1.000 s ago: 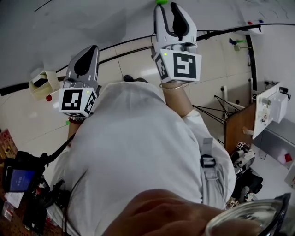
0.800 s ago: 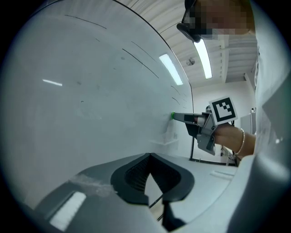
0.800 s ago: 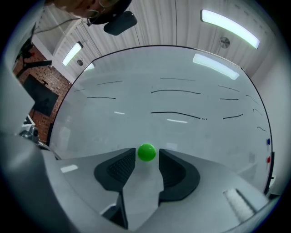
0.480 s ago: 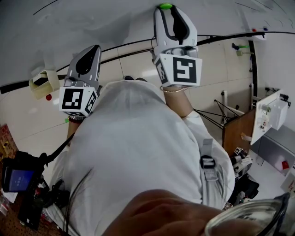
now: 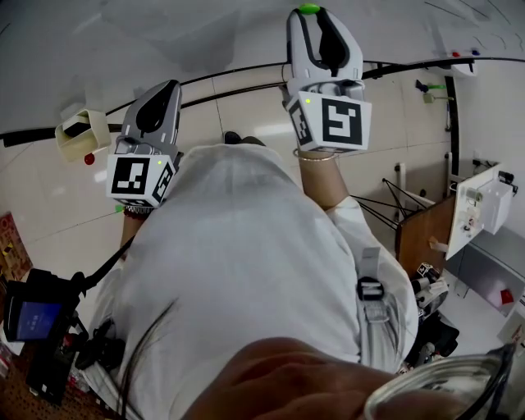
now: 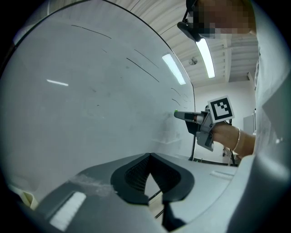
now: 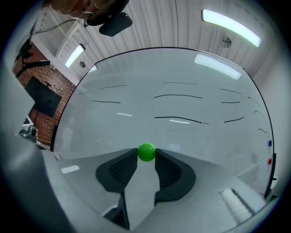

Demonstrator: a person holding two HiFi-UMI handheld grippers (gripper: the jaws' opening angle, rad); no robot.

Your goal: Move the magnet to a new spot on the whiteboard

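Note:
A round green magnet (image 7: 146, 152) sits between the tips of my right gripper (image 7: 146, 154), whose jaws are shut on it, right at the whiteboard (image 7: 173, 109). From the head camera the magnet (image 5: 309, 9) shows at the top of the right gripper (image 5: 314, 14), against the whiteboard (image 5: 164, 41). In the left gripper view the magnet is a small green dot (image 6: 175, 111) at the nose of the right gripper. My left gripper (image 5: 164, 88) is lower and to the left, near the board's bottom edge, its jaws closed together on nothing (image 6: 149, 157).
Black marker lines (image 7: 179, 119) cross the whiteboard. Red and blue magnets (image 7: 270, 152) sit at its right edge. A cream box (image 5: 78, 131) with a red magnet (image 5: 88, 158) beside it hangs at the lower left. A stand with a white box (image 5: 484, 197) is on the right.
My right gripper has shifted right and a little up along the whiteboard, carrying the green magnet. The left gripper has hardly moved.

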